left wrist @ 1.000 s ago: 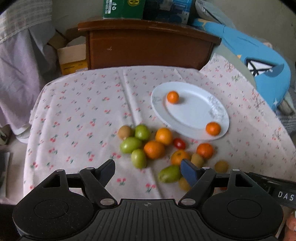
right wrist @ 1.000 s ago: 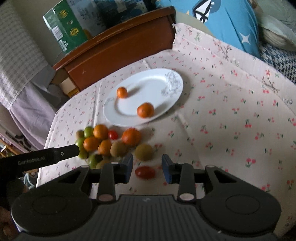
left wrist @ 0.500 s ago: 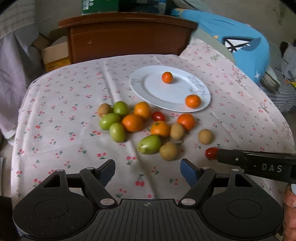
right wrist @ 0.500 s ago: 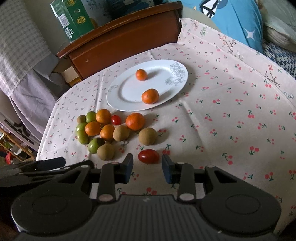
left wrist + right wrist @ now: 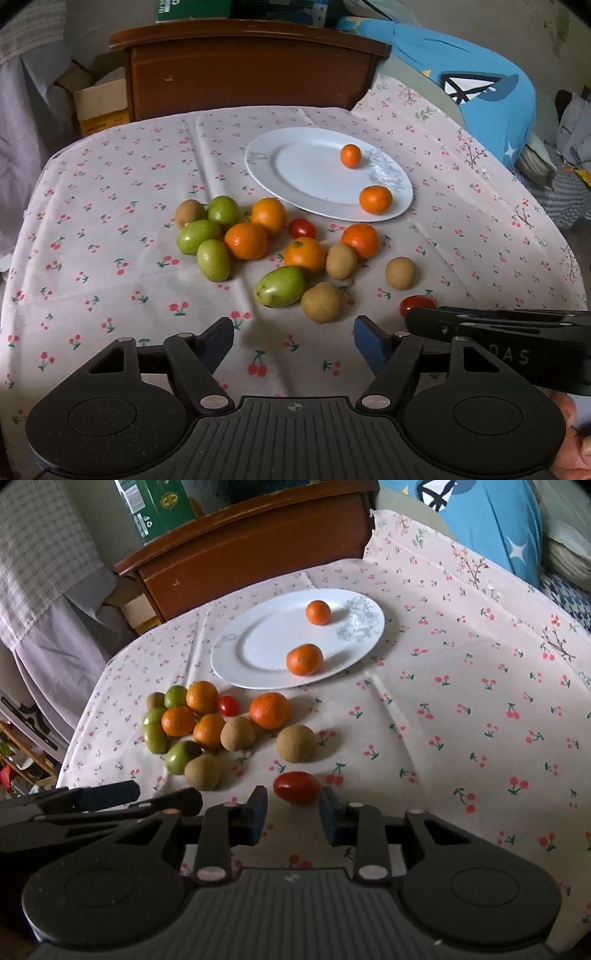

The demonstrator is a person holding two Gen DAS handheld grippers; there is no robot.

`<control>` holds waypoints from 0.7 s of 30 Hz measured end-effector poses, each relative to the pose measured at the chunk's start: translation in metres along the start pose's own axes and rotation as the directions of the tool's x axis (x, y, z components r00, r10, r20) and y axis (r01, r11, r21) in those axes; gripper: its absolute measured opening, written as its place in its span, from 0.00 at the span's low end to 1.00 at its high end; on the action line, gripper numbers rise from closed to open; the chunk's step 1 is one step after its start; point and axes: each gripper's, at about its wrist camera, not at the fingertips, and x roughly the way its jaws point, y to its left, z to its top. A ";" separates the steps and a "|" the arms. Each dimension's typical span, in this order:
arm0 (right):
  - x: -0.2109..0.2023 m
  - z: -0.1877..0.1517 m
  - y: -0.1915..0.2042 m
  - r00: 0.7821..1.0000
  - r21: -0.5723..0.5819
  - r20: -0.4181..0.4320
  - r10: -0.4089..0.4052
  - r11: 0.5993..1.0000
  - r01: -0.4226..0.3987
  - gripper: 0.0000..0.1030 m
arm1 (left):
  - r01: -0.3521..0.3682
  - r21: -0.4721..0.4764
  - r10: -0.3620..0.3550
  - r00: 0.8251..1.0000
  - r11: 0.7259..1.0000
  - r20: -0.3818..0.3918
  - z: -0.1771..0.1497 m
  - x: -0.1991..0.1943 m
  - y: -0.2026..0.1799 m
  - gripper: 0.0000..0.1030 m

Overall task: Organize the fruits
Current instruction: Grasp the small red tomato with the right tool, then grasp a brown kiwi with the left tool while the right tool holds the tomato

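On the cherry-print cloth [image 5: 443, 709], just in front of the right gripper [image 5: 293, 814], a small red tomato [image 5: 296, 787] is lying apart from the other fruit. The jaws of this gripper are closing, with the tomato between the tips, but a little space is showing on each side, so they are not pinching it yet. I judge that the step in hand is the picking of this tomato. The next move is asking for a soft squeeze, because such a tomato is smooth and may slip or burst, and then a lift.

The left gripper [image 5: 293, 332] is hovering over bare cloth near a brown fruit [image 5: 321, 302]; its jaws are spread but closing, with nothing between them.

Further away, the heap of oranges [image 5: 269, 710], green fruits [image 5: 183, 757] and a second tomato [image 5: 228, 705] is waiting. Behind it the white plate [image 5: 258, 653] is holding two small oranges [image 5: 304, 659]. The brown fruit [image 5: 295, 743] beside the tomato is standing on the way to the plate.
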 end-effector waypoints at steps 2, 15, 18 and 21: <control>0.000 0.000 -0.001 1.000 0.000 0.003 -0.004 1.000 0.004 0.19 | 0.004 0.001 -0.004 1.000 1.000 -0.004 0.000 0.003 -0.002 0.61; -0.003 0.005 -0.016 1.000 0.097 0.005 0.006 0.995 -0.007 0.17 | 0.022 -0.010 -0.022 1.000 1.000 0.012 0.004 0.019 -0.012 0.47; -0.003 0.004 -0.019 1.000 0.122 0.005 0.020 0.992 -0.021 0.18 | 0.006 0.014 -0.007 1.000 1.000 0.023 0.004 0.022 -0.014 0.45; -0.005 0.004 -0.021 0.999 0.138 0.005 0.035 0.990 -0.036 0.19 | 0.000 0.014 -0.001 0.999 1.000 0.034 0.005 0.022 -0.014 0.45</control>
